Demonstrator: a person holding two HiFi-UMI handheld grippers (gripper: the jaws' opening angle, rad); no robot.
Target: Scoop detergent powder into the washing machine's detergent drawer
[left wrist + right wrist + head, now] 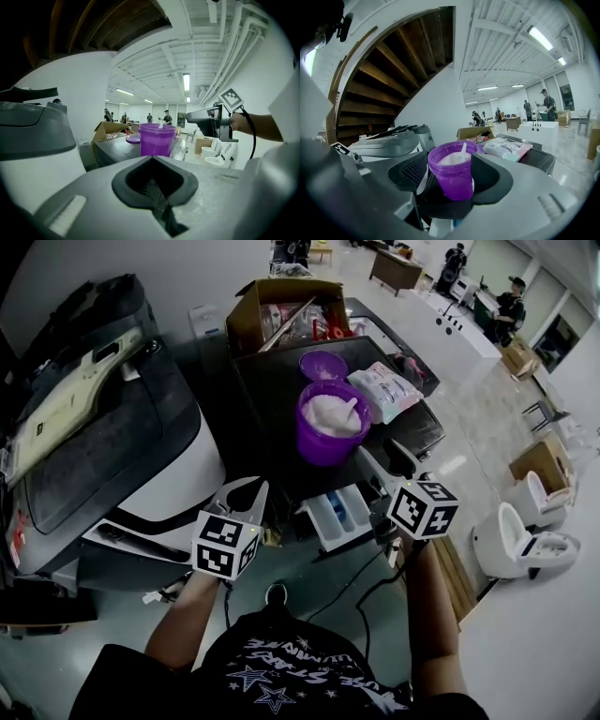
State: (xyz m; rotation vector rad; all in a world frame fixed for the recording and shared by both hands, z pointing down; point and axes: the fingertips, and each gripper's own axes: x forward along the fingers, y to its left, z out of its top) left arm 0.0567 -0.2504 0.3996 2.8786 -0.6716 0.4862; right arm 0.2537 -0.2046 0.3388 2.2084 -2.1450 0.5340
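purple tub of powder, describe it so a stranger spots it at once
Find the dark-topped washing machine with its detergent drawer pulled out; the purple tub stands on its top. Unlike the flat purple lid behind it and the pouch beside it, it is tall, open and holds white powder and a white scoop.

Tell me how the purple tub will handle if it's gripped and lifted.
The tub is nearly full of white powder, so it's probably heavy for its size. Its wall looks like thin plastic and may flex under a squeeze. It is open-topped, so tipping would likely spill powder.
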